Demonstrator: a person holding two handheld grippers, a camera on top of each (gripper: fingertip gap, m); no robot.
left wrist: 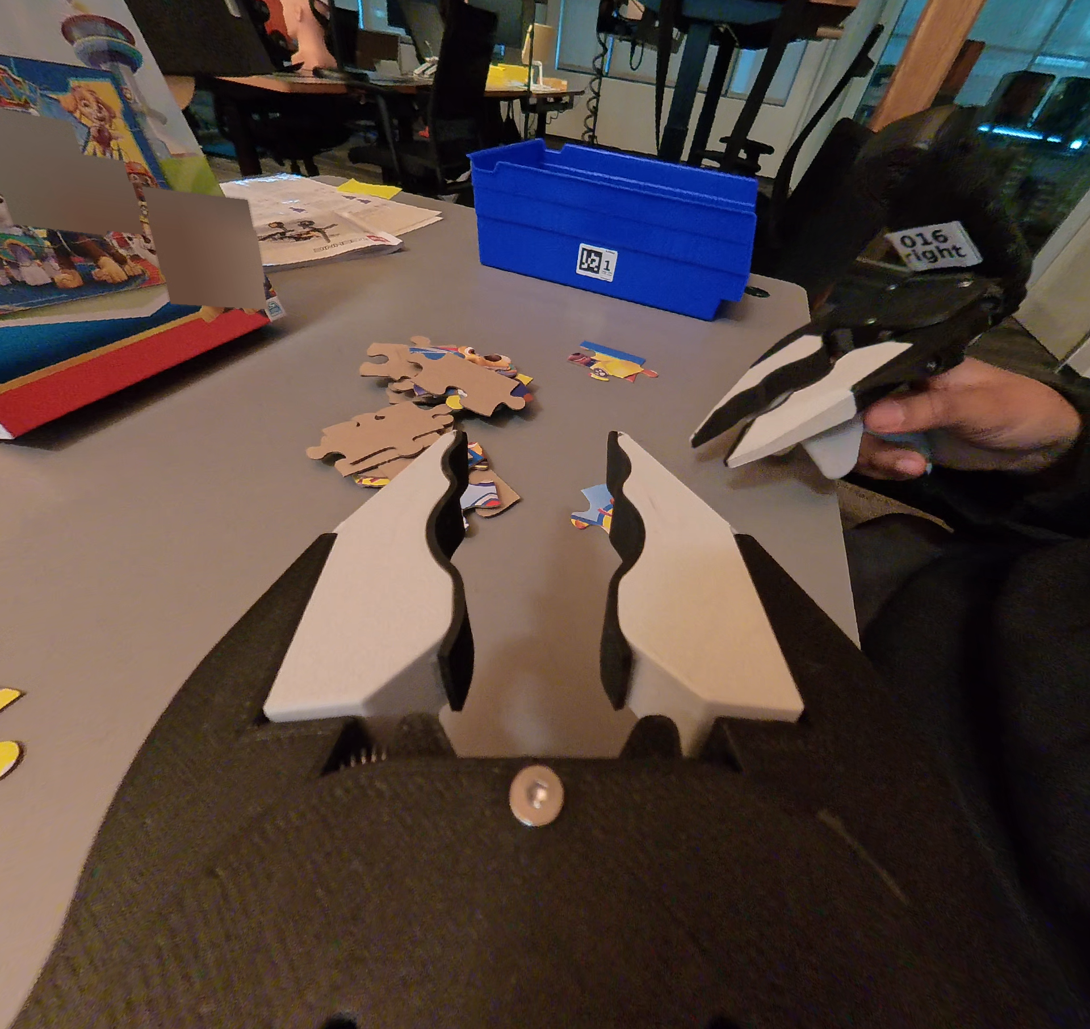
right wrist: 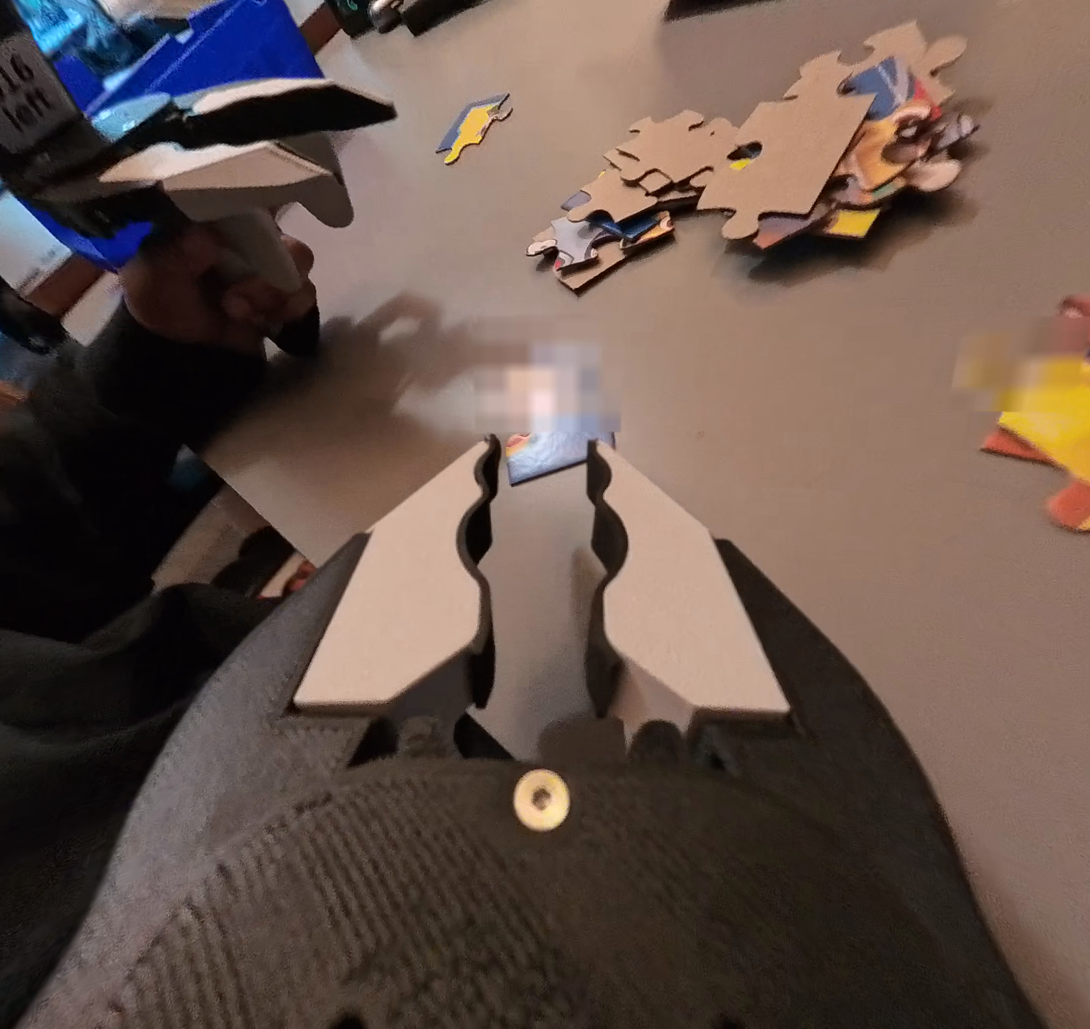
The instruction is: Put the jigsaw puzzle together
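Note:
In the left wrist view my left gripper [left wrist: 537, 446] is open and empty, held low over the grey table [left wrist: 177, 528]. A small blue jigsaw piece [left wrist: 593, 508] lies beside its right finger. Two heaps of jigsaw pieces [left wrist: 448, 375], mostly brown side up, lie just ahead on the left. My right gripper [left wrist: 713, 449] is held in a hand at the right edge, its tips slightly apart with nothing between them. In the blurred right wrist view my right gripper [right wrist: 541, 447] is open. A blue piece [right wrist: 548, 455] lies flat on the table just past its tips, with a gap at the left pad.
A blue bin [left wrist: 613, 222] stands at the table's far edge. The jigsaw box [left wrist: 118, 363] and a paper booklet [left wrist: 318, 228] lie at the left. A lone piece [left wrist: 610, 363] lies before the bin. A yellow and orange piece [right wrist: 1050, 428] lies at the right. The table edge is close at the right [left wrist: 826, 469].

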